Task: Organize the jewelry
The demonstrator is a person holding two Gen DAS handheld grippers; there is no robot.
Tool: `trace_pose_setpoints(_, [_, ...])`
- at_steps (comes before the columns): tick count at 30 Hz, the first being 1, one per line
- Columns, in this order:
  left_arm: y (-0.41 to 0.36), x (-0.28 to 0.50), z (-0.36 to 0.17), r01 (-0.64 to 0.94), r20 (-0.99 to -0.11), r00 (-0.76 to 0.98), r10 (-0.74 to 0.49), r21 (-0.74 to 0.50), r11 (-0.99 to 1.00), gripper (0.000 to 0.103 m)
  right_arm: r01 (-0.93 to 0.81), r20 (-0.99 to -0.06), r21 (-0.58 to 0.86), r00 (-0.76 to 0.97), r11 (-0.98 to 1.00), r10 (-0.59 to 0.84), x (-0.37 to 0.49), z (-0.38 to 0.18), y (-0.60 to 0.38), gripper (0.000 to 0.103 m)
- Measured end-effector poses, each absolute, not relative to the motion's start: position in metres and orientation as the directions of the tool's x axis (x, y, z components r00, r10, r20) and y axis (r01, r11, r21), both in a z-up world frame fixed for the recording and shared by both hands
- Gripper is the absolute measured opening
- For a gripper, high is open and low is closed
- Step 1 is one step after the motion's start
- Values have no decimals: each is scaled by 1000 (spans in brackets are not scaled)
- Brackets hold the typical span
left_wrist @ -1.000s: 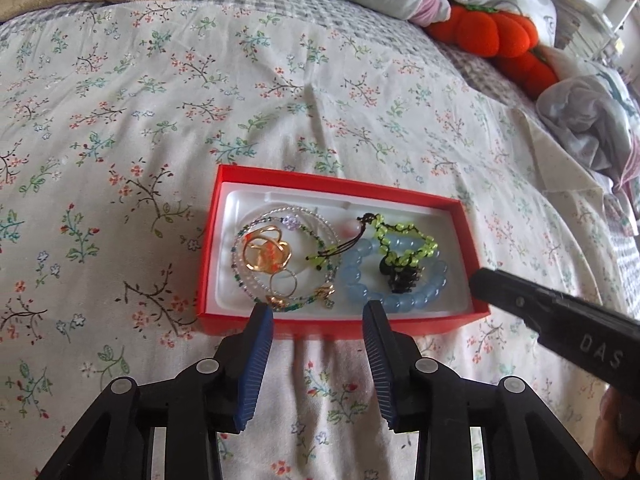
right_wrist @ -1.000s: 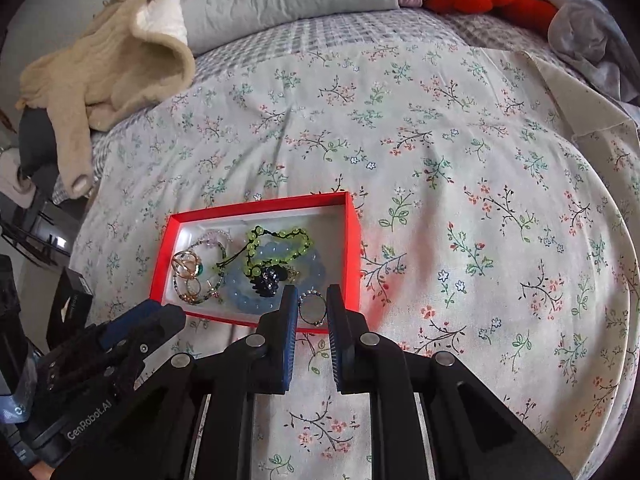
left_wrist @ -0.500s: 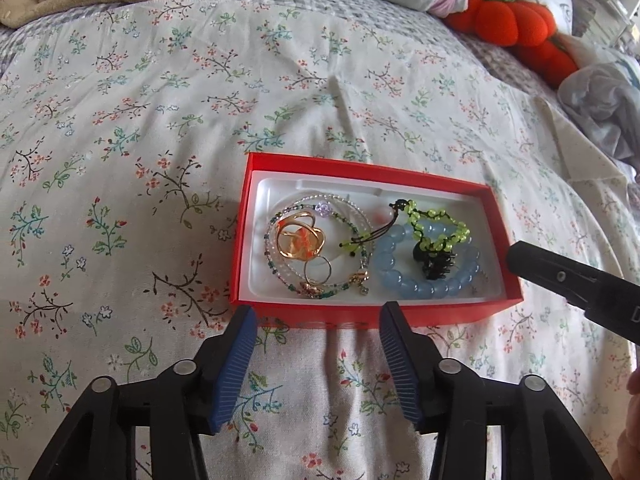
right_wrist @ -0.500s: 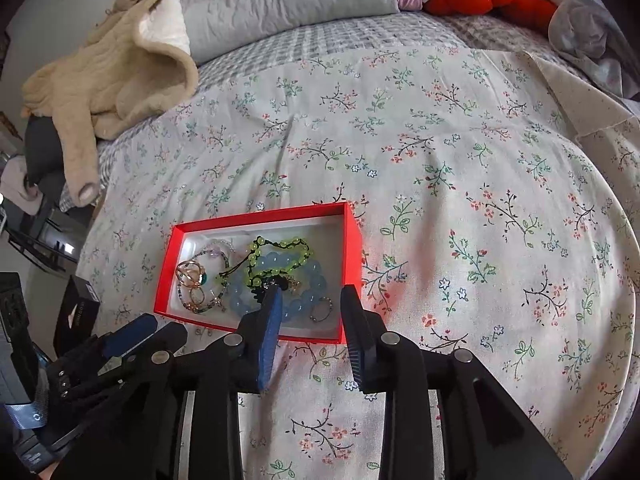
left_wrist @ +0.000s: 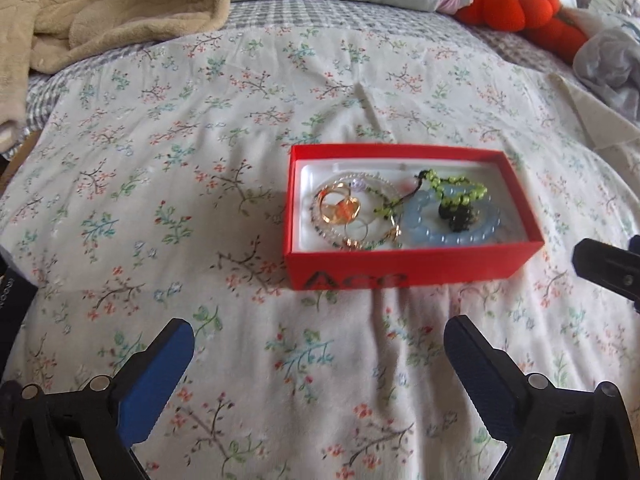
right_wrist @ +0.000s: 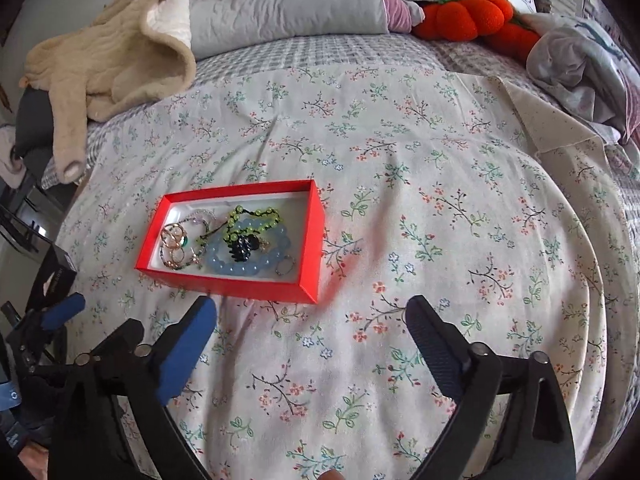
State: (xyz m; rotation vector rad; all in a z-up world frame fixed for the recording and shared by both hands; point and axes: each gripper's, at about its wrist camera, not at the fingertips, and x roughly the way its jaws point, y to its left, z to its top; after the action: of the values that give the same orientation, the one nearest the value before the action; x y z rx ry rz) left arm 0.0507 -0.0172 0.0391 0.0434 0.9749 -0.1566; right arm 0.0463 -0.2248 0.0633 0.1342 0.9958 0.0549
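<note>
A red box [left_wrist: 400, 272] [right_wrist: 240, 284] with a white liner lies on the floral bedspread. In it are a pale blue bead bracelet [left_wrist: 434, 234] [right_wrist: 224, 266], a green bead string [left_wrist: 460, 194] [right_wrist: 250, 213], a dark clip [left_wrist: 460, 216] [right_wrist: 242, 254], gold rings [left_wrist: 340, 210] [right_wrist: 174, 238] and a silver ring [right_wrist: 285, 267]. My left gripper [left_wrist: 318, 340] hovers short of the box's near side, jaws opening wide with nothing between them. My right gripper [right_wrist: 312, 316] hangs near the box's near right corner, jaws likewise opening and empty.
A beige fleece garment [right_wrist: 108, 52] and grey pillows [right_wrist: 288, 0] lie at the head of the bed. Orange pumpkin plushes [right_wrist: 472, 16] and crumpled cloth [right_wrist: 572, 64] sit at the far right. A black box [right_wrist: 54, 276] stands at the bed's left edge.
Both grippers have drawn back from the box and spread their jaws from nearly closed to wide. The box now sits farther off in both views.
</note>
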Motion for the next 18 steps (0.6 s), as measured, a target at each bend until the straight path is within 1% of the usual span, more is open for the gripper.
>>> trace_pose_setpoints(8, [-5, 21, 28, 105, -823, 565, -67, -9, 994, 102, 44, -839, 105, 540, 993, 65, 17, 51, -226, 103])
trace_pose_setpoints(12, [-2, 17, 20, 105, -837, 542, -78, -24, 994, 102, 26, -845, 72, 532, 997, 47, 12, 44, -216, 103])
trace_pose_setpoints(18, [-1, 22, 19, 99, -836, 544, -77, -28, 995, 102, 27, -848, 55, 529, 998, 33, 13, 43, -209, 103])
